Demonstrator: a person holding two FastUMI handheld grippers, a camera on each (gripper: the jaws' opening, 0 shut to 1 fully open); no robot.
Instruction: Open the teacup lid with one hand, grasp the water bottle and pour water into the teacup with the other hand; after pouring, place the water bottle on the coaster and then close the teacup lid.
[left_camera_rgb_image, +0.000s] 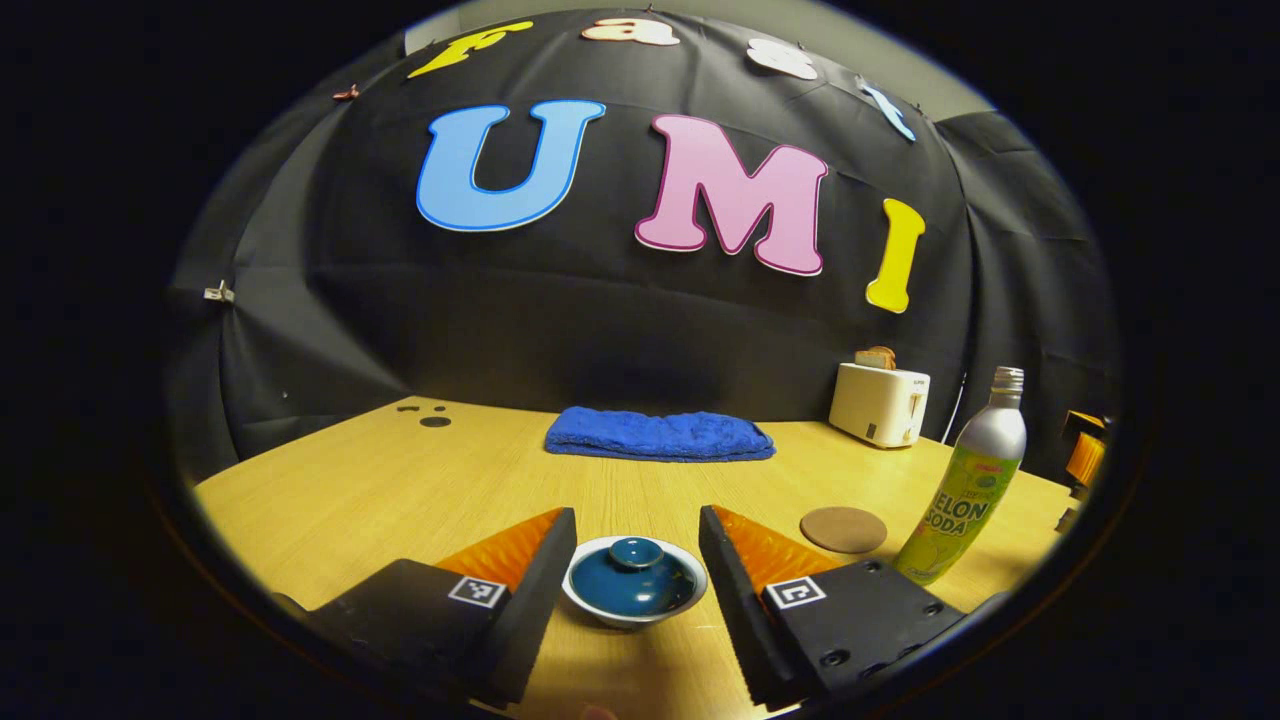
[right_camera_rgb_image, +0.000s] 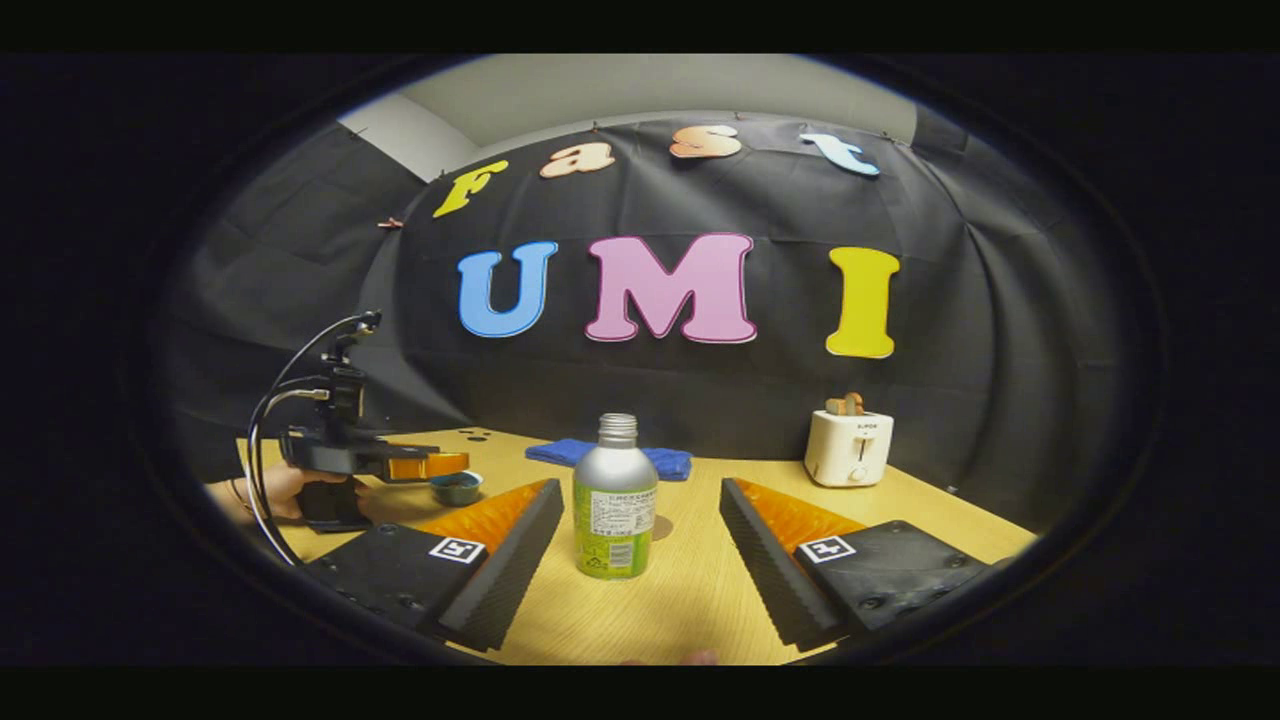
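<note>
A white teacup (left_camera_rgb_image: 634, 592) with a dark blue lid (left_camera_rgb_image: 634, 572) on it stands on the wooden table, just ahead of my left gripper (left_camera_rgb_image: 637, 525), which is open with the cup between its fingers and apart from them. The water bottle (left_camera_rgb_image: 966, 478), silver on top with a green label, stands upright to the right. A round brown coaster (left_camera_rgb_image: 843, 529) lies between cup and bottle. In the right gripper view the bottle (right_camera_rgb_image: 615, 500) stands upright just ahead of my open right gripper (right_camera_rgb_image: 640, 495). The left gripper (right_camera_rgb_image: 440, 466) hovers by the teacup (right_camera_rgb_image: 456, 487), held by a hand (right_camera_rgb_image: 285, 488).
A folded blue towel (left_camera_rgb_image: 660, 436) lies at the back middle of the table (left_camera_rgb_image: 380, 490). A white toaster (left_camera_rgb_image: 879, 402) with bread in it stands at the back right. An orange object (left_camera_rgb_image: 1085, 455) sits at the far right edge.
</note>
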